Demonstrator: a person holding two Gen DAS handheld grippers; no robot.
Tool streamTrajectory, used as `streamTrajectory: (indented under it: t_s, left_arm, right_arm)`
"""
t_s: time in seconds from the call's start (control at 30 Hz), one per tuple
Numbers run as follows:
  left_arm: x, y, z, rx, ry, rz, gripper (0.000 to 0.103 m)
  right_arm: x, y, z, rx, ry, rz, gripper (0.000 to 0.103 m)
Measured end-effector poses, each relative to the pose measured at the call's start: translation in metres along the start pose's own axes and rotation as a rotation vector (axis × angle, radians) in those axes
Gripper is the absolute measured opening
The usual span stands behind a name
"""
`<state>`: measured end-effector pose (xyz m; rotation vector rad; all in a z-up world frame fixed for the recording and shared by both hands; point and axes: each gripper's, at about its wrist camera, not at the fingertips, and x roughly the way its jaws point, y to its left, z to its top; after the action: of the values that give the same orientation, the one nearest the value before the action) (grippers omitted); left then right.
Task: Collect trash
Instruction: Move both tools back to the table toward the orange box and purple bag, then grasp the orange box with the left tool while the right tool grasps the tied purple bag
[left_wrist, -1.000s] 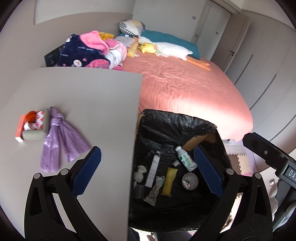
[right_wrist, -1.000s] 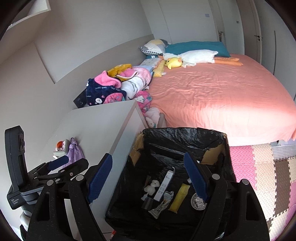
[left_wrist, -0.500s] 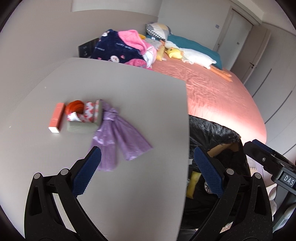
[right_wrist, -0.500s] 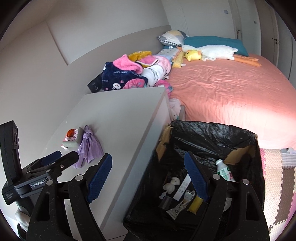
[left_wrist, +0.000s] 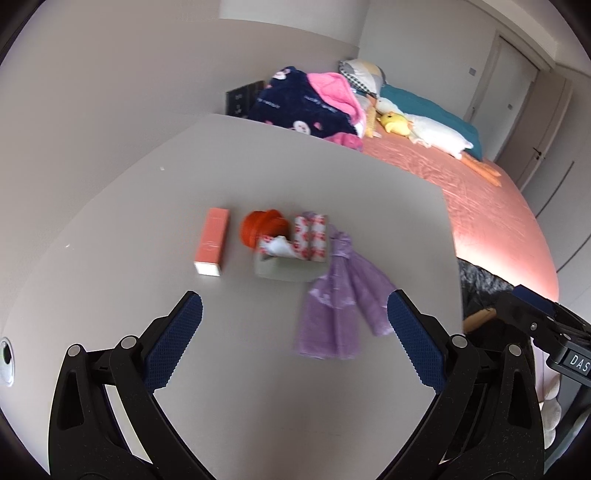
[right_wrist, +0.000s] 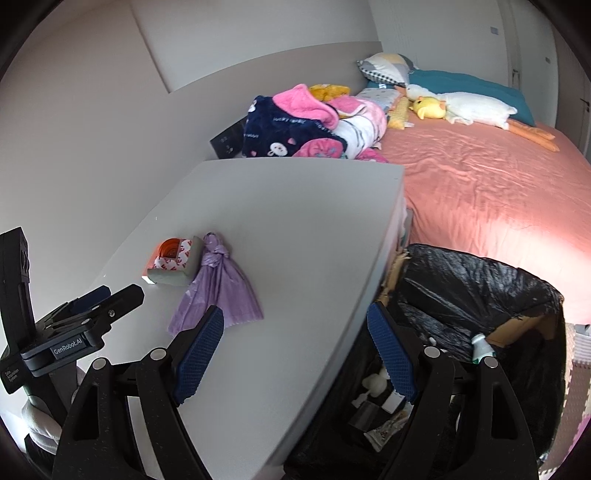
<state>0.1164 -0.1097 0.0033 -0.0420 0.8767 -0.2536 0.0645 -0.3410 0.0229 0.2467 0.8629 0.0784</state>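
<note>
On the grey cabinet top (left_wrist: 280, 170) lie a knotted purple plastic bag (left_wrist: 340, 295), a grey box (left_wrist: 284, 269) with a red-and-white wrapper (left_wrist: 310, 240) on it, an orange cap (left_wrist: 262, 227) and a slim orange box (left_wrist: 212, 245). My left gripper (left_wrist: 293, 314) hangs open above the cabinet, just short of the bag, nothing between its fingers. My right gripper (right_wrist: 295, 332) is open too, over the cabinet's right edge, with the purple bag (right_wrist: 218, 288) to its left. The black-lined trash bin (right_wrist: 476, 306) stands right of the cabinet, holding a white bottle (right_wrist: 480, 345) and wrappers.
A bed with a salmon sheet (right_wrist: 480, 177) lies beyond, with a heap of pink and navy clothes (right_wrist: 306, 122), pillows and a plush duck (right_wrist: 428, 107). Foam floor mats (right_wrist: 580, 332) lie by the bin. The wall runs along the cabinet's left side.
Both grippers swung left from above the trash bin to the cabinet top. The bag and boxes now sit ahead of the left gripper; the bin slid to the right edge.
</note>
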Motion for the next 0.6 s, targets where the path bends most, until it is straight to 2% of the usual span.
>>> streamTrajectory:
  t_s: [0.27,0.37,0.43,0.6]
  left_arm:
    - [0.007,0.037,0.005,-0.04,-0.004,0.059,0.095]
    - [0.012,0.044,0.006,-0.036,0.008,0.076,0.082]
    - [0.018,0.049,0.006,-0.037,0.024,0.071,0.073]
    - [0.03,0.057,0.008,-0.037,0.044,0.095,0.071]
  right_arm:
    - [0.031,0.03,0.007,-0.048,0.036,0.03,0.081]
    - [0.04,0.039,0.007,-0.067,0.053,0.04,0.079]
    - [0.047,0.044,0.008,-0.077,0.073,0.055,0.073]
    - [0.063,0.06,0.009,-0.113,0.101,0.058,0.071]
